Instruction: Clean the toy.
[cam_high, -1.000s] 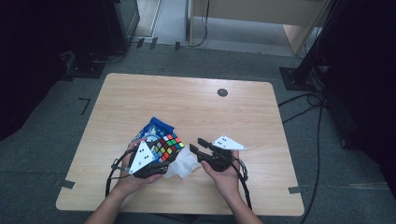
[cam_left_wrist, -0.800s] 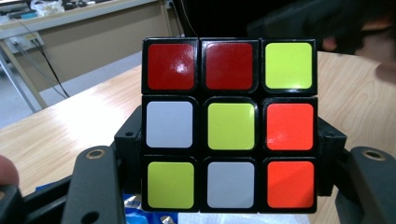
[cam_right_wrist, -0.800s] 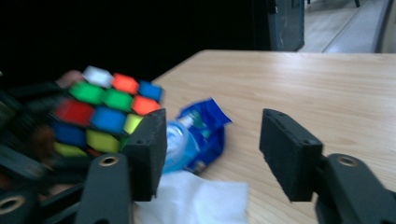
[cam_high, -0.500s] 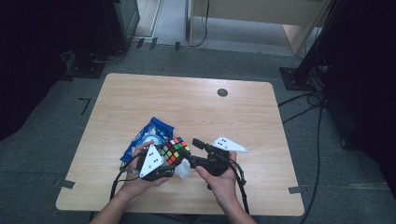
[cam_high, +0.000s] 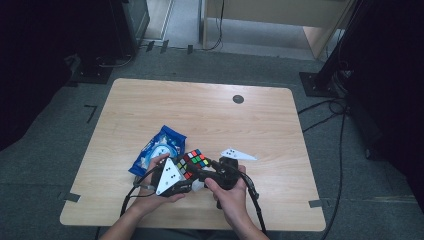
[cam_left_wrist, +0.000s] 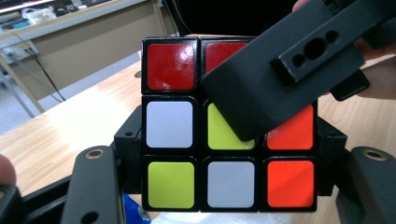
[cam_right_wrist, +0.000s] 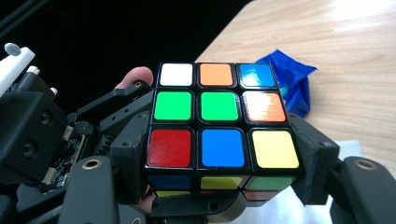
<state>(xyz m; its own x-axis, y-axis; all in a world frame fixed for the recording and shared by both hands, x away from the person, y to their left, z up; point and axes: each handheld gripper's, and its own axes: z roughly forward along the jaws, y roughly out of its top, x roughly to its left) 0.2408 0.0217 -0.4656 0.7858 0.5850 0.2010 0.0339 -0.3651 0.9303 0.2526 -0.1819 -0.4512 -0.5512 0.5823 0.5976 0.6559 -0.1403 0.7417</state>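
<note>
Puzzle cube (cam_high: 194, 162): one, three-by-three, black-framed with coloured stickers. Held off the bench above its near edge, slightly left of the middle, between the two grippers. In the left gripper view the facing side reads red, red across the top row where it shows; white, yellow, orange-red across the middle; yellow, white, orange-red across the bottom. In the right gripper view the top side reads white, orange, blue; green, green, orange; red, blue, yellow.

Left gripper (cam_high: 186, 172): one, held in the person's left hand (cam_high: 150, 192), carrying a grey three-cornered plate. Its two jaws are partly closed and press against opposite sides of the cube's lower layer.

Right gripper (cam_high: 202, 167): one, held in the person's right hand (cam_high: 232, 195). Its two jaws are closed to cube width and clamp the cube's sides; in the left gripper view one of these jaws lies across the cube's upper right.

Blue packet (cam_high: 159, 149): one, crinkled, with a pale round print, lying on the bench just left of the cube and reaching toward the bench's middle.

White cloth (cam_right_wrist: 345, 154): one, lying on the bench beneath the cube.

Bench (cam_high: 210, 115): one, light wood top with rounded corners; one dark round cap (cam_high: 238, 99) near the far edge, right of centre.
</note>
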